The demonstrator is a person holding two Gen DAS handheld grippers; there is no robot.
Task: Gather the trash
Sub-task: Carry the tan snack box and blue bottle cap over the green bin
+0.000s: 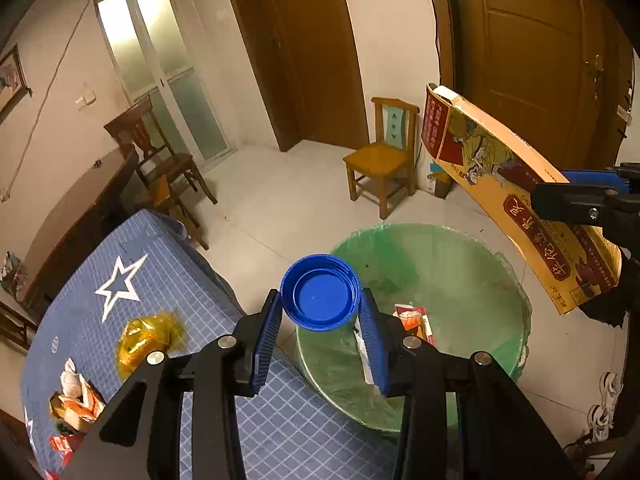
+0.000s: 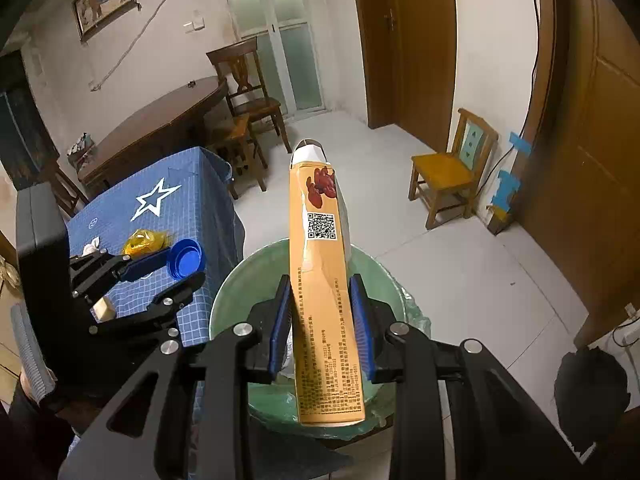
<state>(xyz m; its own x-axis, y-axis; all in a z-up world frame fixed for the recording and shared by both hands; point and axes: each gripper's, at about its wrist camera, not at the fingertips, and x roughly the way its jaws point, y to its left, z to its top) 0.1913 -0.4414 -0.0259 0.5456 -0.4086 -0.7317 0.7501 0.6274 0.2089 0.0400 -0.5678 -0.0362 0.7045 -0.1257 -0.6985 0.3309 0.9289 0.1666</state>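
The blue cap (image 1: 320, 292) is clamped in the left gripper (image 1: 322, 320) at frame centre, the flattened carton (image 2: 324, 288) pinched by the right gripper (image 2: 322, 320); both should be released squarely over the green-lined bin (image 1: 500, 280) (lower right).

One round blue plastic cap (image 1: 320, 294), one flat yellow cardboard box (image 2: 326, 300), one green-lined bin (image 1: 472, 280), one crumpled amber wrapper (image 1: 146, 338), three wooden chairs: pale (image 1: 382, 160), two dark (image 2: 250, 84).
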